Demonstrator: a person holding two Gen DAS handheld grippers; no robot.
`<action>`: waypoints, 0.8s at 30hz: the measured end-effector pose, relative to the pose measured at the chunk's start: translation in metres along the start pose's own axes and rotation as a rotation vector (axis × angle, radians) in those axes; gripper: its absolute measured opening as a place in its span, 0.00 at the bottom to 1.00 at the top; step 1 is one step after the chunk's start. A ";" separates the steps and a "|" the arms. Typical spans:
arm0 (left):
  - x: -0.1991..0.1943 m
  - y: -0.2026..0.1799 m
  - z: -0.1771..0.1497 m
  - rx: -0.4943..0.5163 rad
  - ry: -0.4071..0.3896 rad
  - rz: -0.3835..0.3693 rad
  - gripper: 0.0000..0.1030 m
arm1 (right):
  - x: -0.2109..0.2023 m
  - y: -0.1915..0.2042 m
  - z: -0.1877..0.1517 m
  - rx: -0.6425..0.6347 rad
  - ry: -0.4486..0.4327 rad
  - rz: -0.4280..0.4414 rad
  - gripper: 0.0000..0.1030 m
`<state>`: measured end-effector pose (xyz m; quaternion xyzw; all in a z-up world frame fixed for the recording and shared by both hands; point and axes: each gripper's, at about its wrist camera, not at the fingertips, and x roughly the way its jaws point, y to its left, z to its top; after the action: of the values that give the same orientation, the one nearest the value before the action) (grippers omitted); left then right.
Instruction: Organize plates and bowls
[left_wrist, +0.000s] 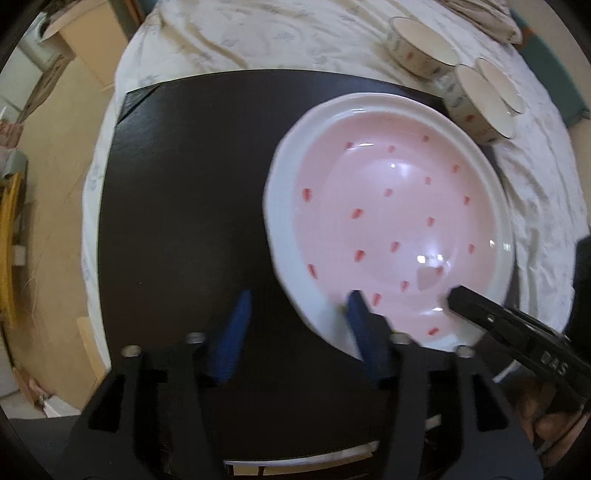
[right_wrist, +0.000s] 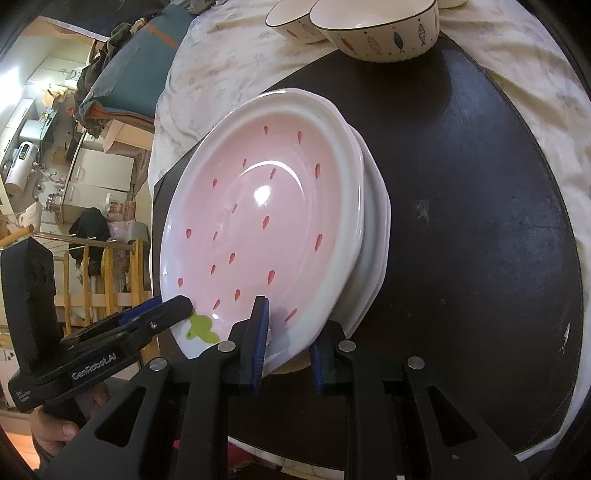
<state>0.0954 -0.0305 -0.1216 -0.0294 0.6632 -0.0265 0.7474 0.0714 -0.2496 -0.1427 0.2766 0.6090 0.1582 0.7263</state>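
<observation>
Your right gripper (right_wrist: 288, 347) has its jaws clenched on the near rim of the pink plate (right_wrist: 258, 221), tilted over the white plates (right_wrist: 373, 236) stacked on the dark mat (right_wrist: 480, 184) on the desk. Your left gripper (left_wrist: 295, 306) has jaws released, one finger (left_wrist: 360, 317) over the plate's rim. Risk: a one-edge grasp may slip, so the plate drops off-centre. Fish bowls (right_wrist: 380, 33) sit beyond, near enough to be knocked.

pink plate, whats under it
In the right wrist view, the pink plate sits on at least one white plate. Only that plate's rim shows; its face is covered, as is any plate below it. The dark mat lies underneath.
</observation>
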 end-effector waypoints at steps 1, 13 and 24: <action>0.001 0.002 0.001 -0.008 -0.004 0.015 0.63 | 0.000 0.000 0.000 -0.003 0.001 -0.002 0.21; 0.015 0.011 0.004 -0.016 -0.013 -0.001 0.70 | 0.001 0.001 0.000 0.007 0.039 0.002 0.21; 0.017 0.007 -0.001 -0.009 -0.017 0.065 0.78 | -0.025 -0.003 -0.012 -0.044 0.049 -0.072 0.24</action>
<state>0.0966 -0.0253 -0.1389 -0.0116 0.6574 0.0008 0.7535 0.0539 -0.2638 -0.1254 0.2345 0.6327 0.1518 0.7223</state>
